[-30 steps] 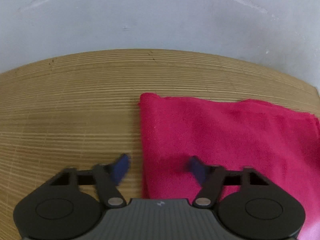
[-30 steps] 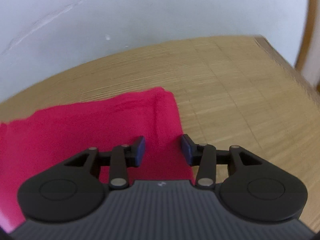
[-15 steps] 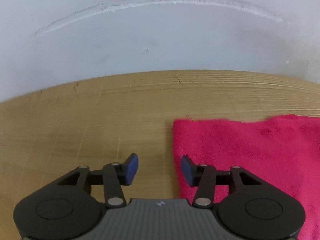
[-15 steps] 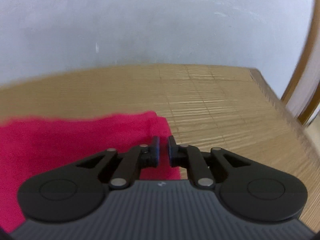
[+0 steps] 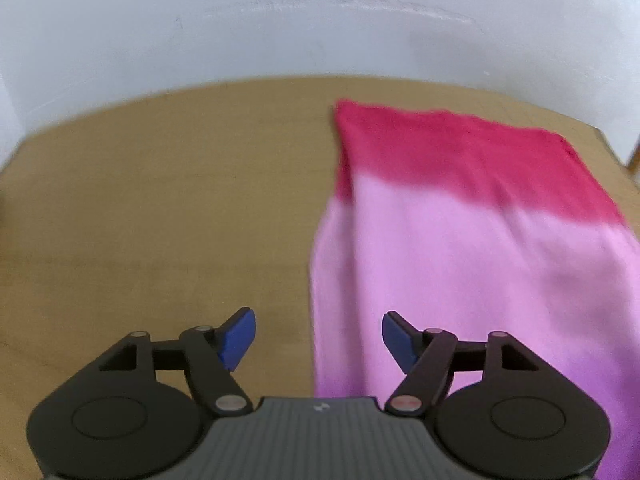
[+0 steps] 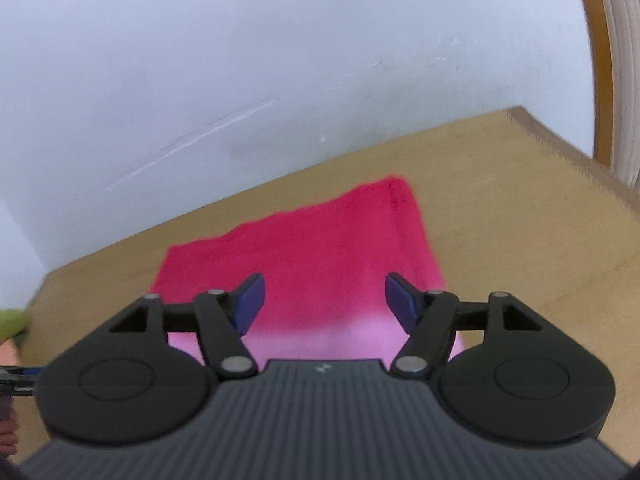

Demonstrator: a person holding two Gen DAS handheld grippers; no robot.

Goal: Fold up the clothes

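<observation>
A cloth [image 5: 460,200] lies flat on the wooden table [image 5: 160,200], deep red at its far end and pale pink nearer to me. My left gripper [image 5: 318,328] hovers over the cloth's left edge, its jaws opening, with nothing pinched between the blue pads. In the right wrist view the same cloth [image 6: 320,240] stretches toward the wall. My right gripper [image 6: 324,292] hangs above the cloth's right half. Its jaws are opening too, and its pads touch nothing. Both views are blurred.
A white wall [image 5: 280,20] rises just behind the table. The table's right edge [image 6: 560,152] runs close to a wooden door frame [image 6: 600,60]. A blurred yellow-green thing [image 6: 10,322] and part of a hand show at the far left of the right wrist view.
Both grippers have drawn back and up from the cloth's far corners, so more cloth shows, including its pale near part. The right jaws went from almost shut to wide; the left jaws widened.
</observation>
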